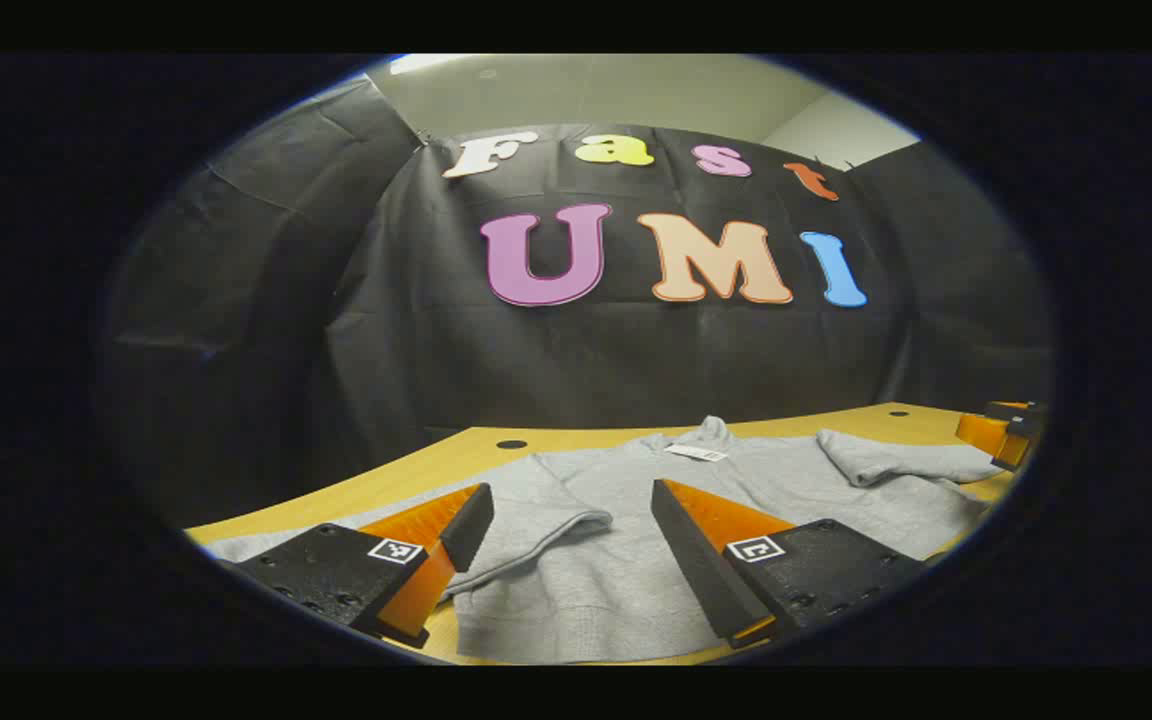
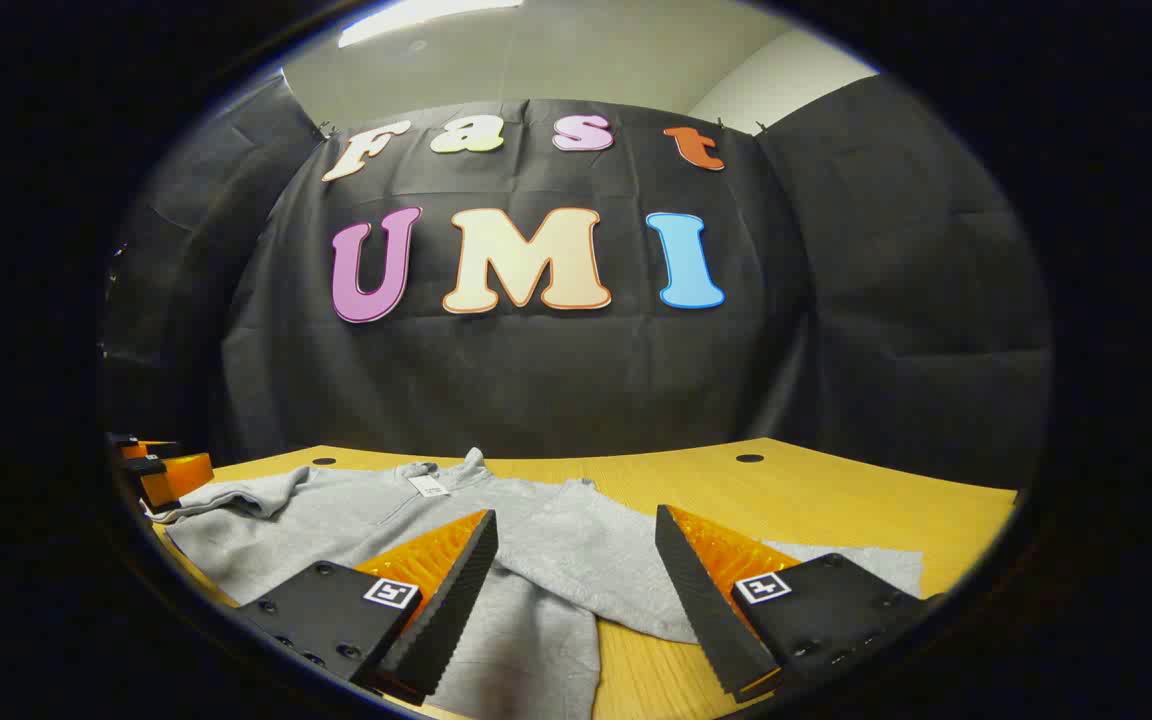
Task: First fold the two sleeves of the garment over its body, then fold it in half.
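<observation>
A grey long-sleeved garment [image 1: 636, 465] lies spread face up on the wooden table [image 1: 456, 455], its collar with a white label [image 1: 696, 452] toward the wall. My left gripper [image 1: 571, 490] hovers open over the garment's left sleeve [image 1: 546, 505], which runs out to the left under its fingers. In the right gripper view my right gripper [image 2: 576, 515] is open just above the right sleeve [image 2: 616, 575], which stretches to the right across the table [image 2: 836, 500]. The garment's body [image 2: 366, 520] lies to the left there. Nothing is between either pair of fingers.
The other gripper shows at the far edge of each view: the right gripper [image 1: 1001, 432] past the rumpled right sleeve [image 1: 896, 462], the left gripper [image 2: 161, 465] beside the left sleeve [image 2: 236, 495]. Small dark holes [image 2: 749, 458] [image 1: 511, 443] mark the table's back. Black cloth walls the booth.
</observation>
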